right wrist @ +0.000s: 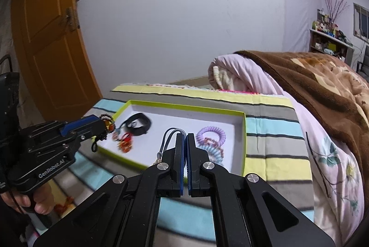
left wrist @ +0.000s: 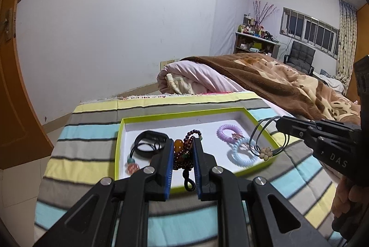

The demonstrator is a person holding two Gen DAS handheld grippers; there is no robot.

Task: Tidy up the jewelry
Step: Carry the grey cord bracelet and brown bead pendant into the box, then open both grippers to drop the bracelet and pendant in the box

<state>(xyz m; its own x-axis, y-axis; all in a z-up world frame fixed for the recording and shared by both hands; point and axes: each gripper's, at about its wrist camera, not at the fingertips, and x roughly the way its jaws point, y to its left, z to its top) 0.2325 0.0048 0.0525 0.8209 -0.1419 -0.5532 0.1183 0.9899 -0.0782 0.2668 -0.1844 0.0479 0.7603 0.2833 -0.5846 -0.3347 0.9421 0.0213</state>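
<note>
A white tray with a lime-green rim (left wrist: 161, 114) (right wrist: 184, 106) lies on the striped cloth. My left gripper (left wrist: 183, 143) (right wrist: 105, 123) is shut on a dark red bead bracelet (left wrist: 184, 154) with an amber bead, held over the tray's near left part. My right gripper (right wrist: 185, 137) (left wrist: 280, 123) is shut on a grey cord bracelet (left wrist: 263, 138) (right wrist: 170, 135) with a cream flower charm (left wrist: 266, 152), held over the tray's right side. In the tray lie a black band (left wrist: 150, 142) (right wrist: 137, 123), a purple coil tie (left wrist: 229, 133) (right wrist: 211, 134) and a blue coil tie (left wrist: 242, 153) (right wrist: 214, 150).
A pink-bead cord piece (left wrist: 132, 165) lies at the tray's near left. A rolled pink quilt (left wrist: 189, 77) and brown blanket (left wrist: 288, 83) lie behind and to the right. An orange door (right wrist: 53, 39) stands at the left. A shelf (left wrist: 256, 43) stands far back.
</note>
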